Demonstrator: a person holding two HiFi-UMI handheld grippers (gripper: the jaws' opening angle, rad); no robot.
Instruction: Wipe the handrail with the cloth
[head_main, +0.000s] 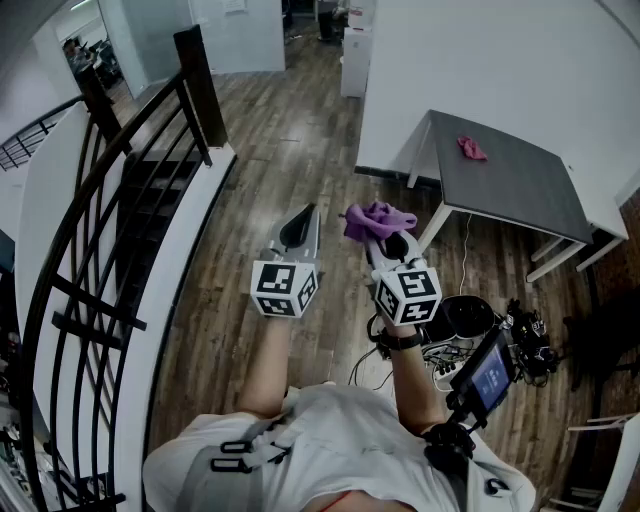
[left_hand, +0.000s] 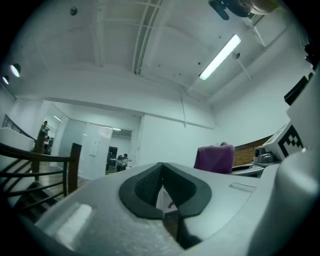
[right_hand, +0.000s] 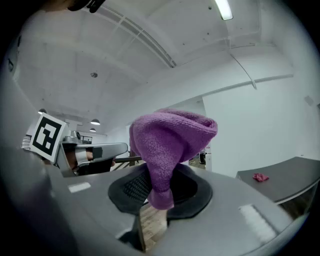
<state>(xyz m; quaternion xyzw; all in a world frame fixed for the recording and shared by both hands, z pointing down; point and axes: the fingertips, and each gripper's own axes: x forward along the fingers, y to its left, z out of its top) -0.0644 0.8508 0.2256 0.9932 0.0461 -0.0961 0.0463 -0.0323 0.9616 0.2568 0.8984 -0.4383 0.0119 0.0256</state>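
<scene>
My right gripper is shut on a purple cloth, which bunches up above the pads as a knitted purple cloth. My left gripper is beside it on the left, shut with nothing between its pads; the purple cloth shows off to its right. The black handrail curves along the stair edge at the left, well away from both grippers. In the left gripper view the handrail and its post appear at the far left.
A grey table with a small pink rag stands at the right against a white wall. Cables and a small screen device sit near the person's right side. Wood floor stretches ahead, with stairs beyond the railing.
</scene>
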